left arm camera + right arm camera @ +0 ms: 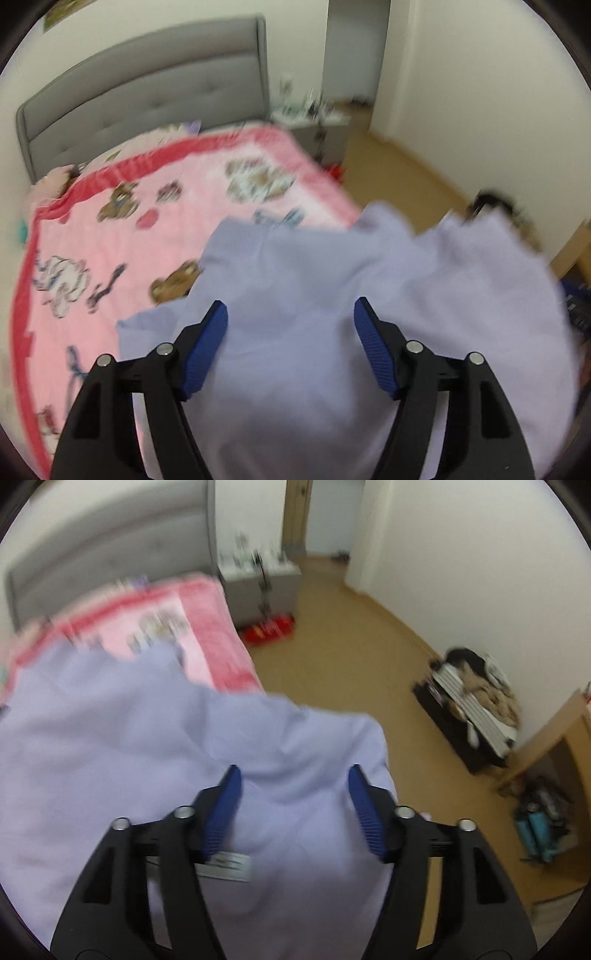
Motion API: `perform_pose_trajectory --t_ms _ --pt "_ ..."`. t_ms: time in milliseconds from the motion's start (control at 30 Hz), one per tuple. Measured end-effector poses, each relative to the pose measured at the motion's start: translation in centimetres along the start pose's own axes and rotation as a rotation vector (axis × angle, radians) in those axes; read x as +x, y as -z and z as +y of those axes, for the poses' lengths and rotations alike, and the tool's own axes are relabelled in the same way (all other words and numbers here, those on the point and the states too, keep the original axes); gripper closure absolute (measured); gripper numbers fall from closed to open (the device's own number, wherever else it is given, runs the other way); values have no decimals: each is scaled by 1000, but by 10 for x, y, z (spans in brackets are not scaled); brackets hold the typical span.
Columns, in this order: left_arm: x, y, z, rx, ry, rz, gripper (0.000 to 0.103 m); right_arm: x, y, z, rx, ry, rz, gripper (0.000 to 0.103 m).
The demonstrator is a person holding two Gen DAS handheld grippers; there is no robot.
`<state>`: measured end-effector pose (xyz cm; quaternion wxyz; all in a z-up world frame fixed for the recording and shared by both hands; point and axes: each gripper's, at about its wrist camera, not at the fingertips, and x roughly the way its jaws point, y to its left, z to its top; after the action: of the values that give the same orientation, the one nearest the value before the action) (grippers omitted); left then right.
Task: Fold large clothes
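Observation:
A large pale lilac garment [303, 266] lies spread over the near right corner of the bed. My left gripper [290, 305] hovers over it, open. Its blue pads [205, 354] stand wide apart and neither presses on the cloth. In the right wrist view the same garment [147, 731] drapes over the bed's edge, and a white sewn-in label [225, 866] shows near the left finger. My right gripper [294, 770] is open too, with cloth under the gap and no grip on it. Both views are blurred.
A pink blanket [177, 229] with bear prints and a red border covers the bed, with a grey padded headboard [147, 96] behind it. To the right are a grey nightstand [262, 587], a red object [269, 629] on the wooden floor, and a dark rack [469, 709] piled with clothes.

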<state>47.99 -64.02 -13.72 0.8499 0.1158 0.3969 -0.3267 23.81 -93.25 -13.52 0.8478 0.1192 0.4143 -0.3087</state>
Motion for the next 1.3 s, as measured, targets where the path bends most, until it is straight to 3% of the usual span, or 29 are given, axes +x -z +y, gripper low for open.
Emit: perform_pose_trajectory --t_ms 67,133,200,267,367,433,600,667,767,867,1067,1300 --pt "-14 -1 -3 -23 1 -41 21 -12 -1 2 3 -6 -13 44" --pt "-29 -2 -7 -28 27 -64 20 -28 -1 8 -4 -2 -36 43" --pt "-46 -1 -12 -41 59 -92 6 -46 1 12 -3 -18 -64 43" --pt "-72 3 -19 -64 95 -143 5 -70 6 19 2 -51 -90 23" --pt "-110 12 -30 -74 108 -202 5 -109 20 29 15 -82 -122 13" --pt "-134 22 -42 -32 103 -184 5 -136 31 38 18 -96 -130 8" --pt "-174 57 -59 15 108 -76 5 -198 68 52 36 -88 -196 8" --pt "-188 73 -64 19 107 -69 5 -215 82 59 21 -84 -210 8" --pt "-212 92 -75 22 39 -89 5 -241 109 64 23 -51 -234 8" --pt "-237 109 -92 99 -41 -120 5 -258 132 61 66 -79 -222 8" --pt "-284 127 -101 61 -31 -177 5 -297 158 52 67 -45 -248 8" --pt "-309 126 -99 40 -6 -191 5 -326 164 54 11 -26 -278 8"
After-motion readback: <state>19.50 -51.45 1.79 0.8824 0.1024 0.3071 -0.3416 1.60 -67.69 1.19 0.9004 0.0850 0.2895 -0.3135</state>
